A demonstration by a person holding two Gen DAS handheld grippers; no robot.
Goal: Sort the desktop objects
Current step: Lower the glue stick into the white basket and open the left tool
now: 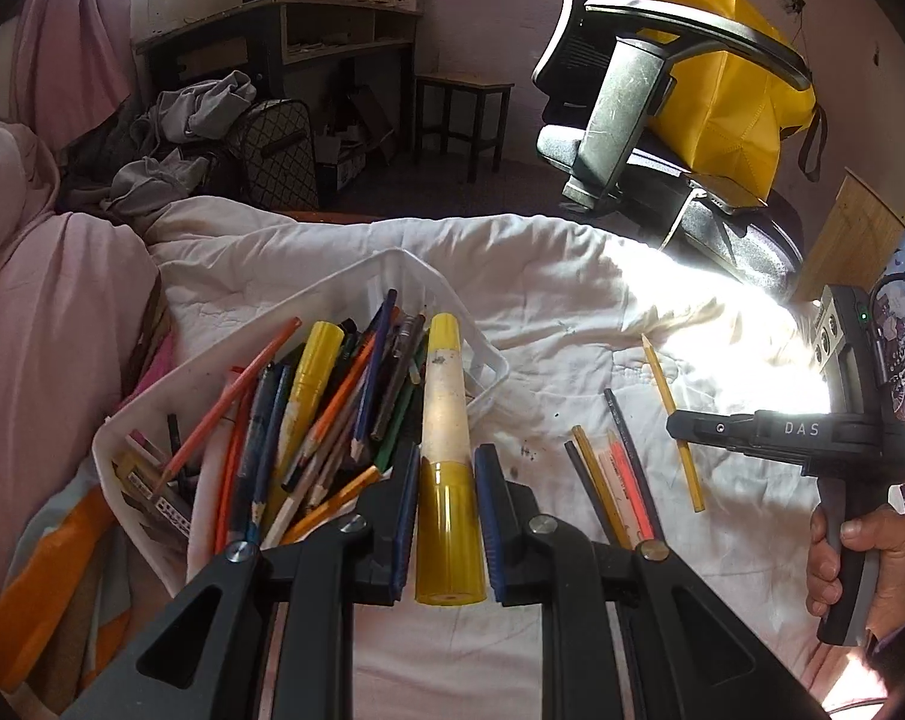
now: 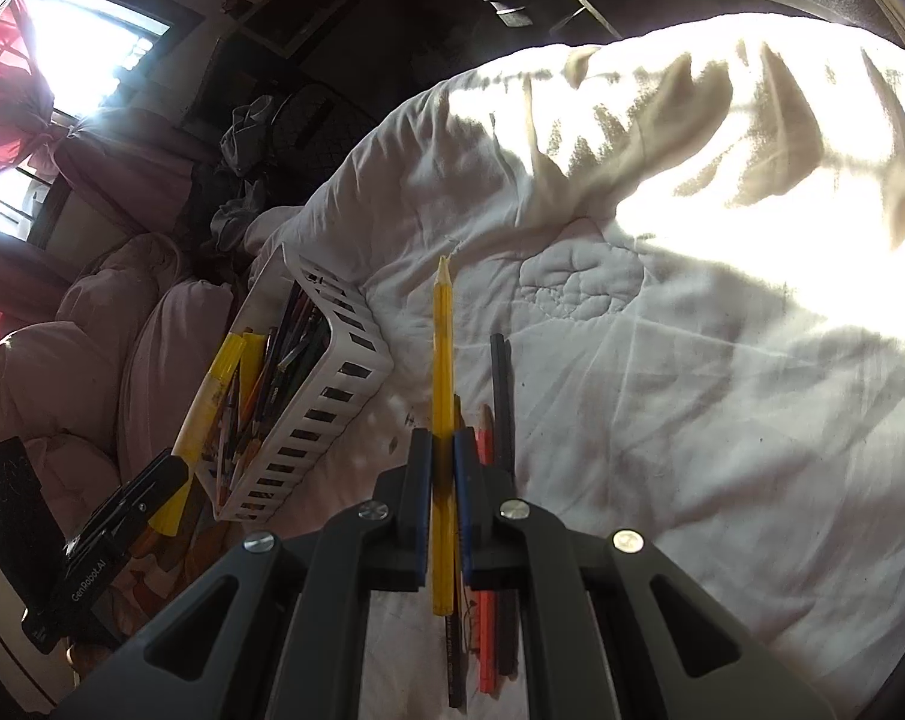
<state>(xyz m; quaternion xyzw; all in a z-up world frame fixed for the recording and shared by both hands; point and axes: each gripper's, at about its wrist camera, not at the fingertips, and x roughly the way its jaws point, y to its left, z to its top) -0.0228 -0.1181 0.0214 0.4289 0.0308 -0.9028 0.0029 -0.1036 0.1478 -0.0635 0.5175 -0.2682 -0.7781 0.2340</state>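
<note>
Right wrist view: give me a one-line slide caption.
Right hand-held gripper shut on a yellow pencil above loose pencils on the white quilt, beside the white basket.

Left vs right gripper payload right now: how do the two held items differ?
The left gripper clamps a fat marker with yellow ends and a whitish barrel; the right gripper clamps a thin yellow pencil. The marker forces the left jaws visibly apart; the pencil lets the right jaws nearly meet. The marker's far end reaches over the white basket; the pencil lies over bare quilt. Both point forward along the fingers.
</note>
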